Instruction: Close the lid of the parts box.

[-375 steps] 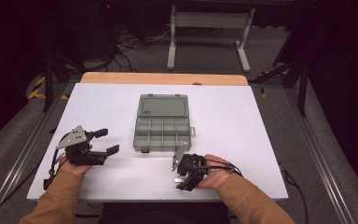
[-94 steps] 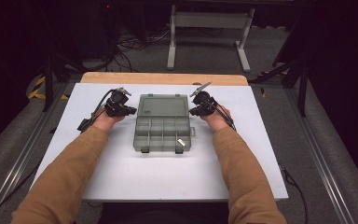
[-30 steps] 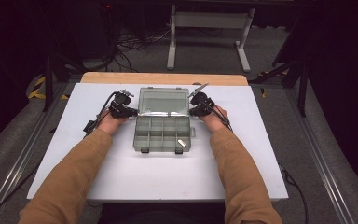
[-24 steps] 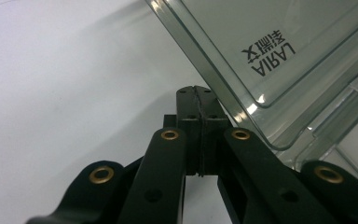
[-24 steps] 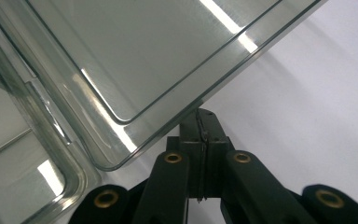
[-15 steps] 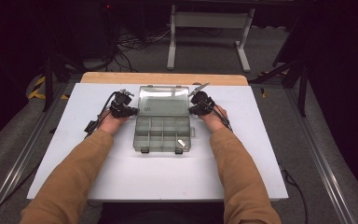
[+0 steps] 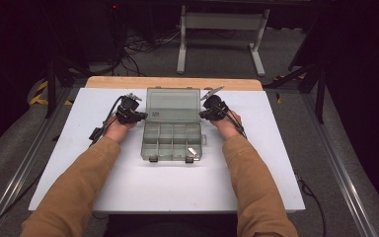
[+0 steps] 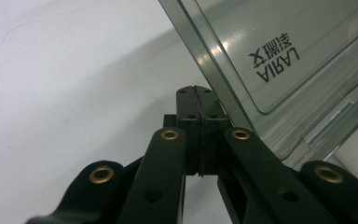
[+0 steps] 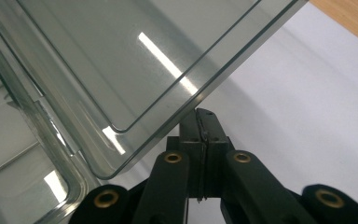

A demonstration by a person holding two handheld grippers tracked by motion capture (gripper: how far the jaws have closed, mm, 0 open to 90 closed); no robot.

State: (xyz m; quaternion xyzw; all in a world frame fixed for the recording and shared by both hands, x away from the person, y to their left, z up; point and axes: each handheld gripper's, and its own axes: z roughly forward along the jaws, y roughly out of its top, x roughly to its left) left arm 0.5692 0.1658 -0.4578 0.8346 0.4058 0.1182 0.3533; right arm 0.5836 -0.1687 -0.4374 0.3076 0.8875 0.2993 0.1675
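A clear grey compartment box lies in the middle of the white table, with its lid swung up at the far side. My left gripper is at the lid's left edge. Its jaws are shut with nothing between them, and the tip rests against the lid's rim. My right gripper is at the lid's right edge, also shut and empty. Its tip sits just under the lid's raised edge. A small metal piece lies in the near right compartment.
The white table top spreads wide on the near side. A wooden strip runs along the far edge. Beyond it a metal stand and cables sit on the floor. A rail runs along the table's left side.
Since the earliest frame both hands have moved from the near side to the box's far corners, and the lid has come up. Over the last second nothing has visibly moved.
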